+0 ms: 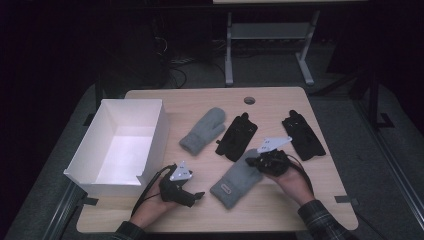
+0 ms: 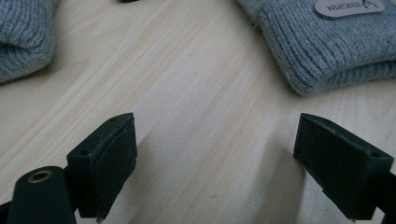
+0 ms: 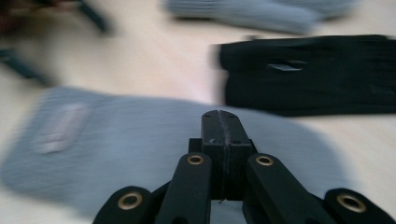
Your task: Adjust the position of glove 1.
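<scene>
Hands: left gripper (image 1: 199, 195) gapes empty over bare wood; right gripper (image 3: 219, 122) is pressed shut with nothing between its jaws, poised over the near grey mitten (image 1: 235, 180).
Progress: white box (image 1: 150, 135), far left, holds nothing; all four gloves lie out, so packing seems unstarted.
Mitten: ribbed knit, flat, oval label on cuff.

The right gripper (image 3: 223, 122) rises from the bottom edge with its two black jaws pressed flat together, nothing between the pads. Under and ahead of them lies a grey mitten (image 3: 140, 149) on the pale wooden table (image 3: 154, 60), a pale label patch (image 3: 60, 128) near its left end (too blurred to read). Beyond it to the right lies a black glove (image 3: 317, 74), close to the mitten. Farther back, near the top edge, lies another grey mitten (image 3: 261, 14). The whole picture is smeared.
</scene>
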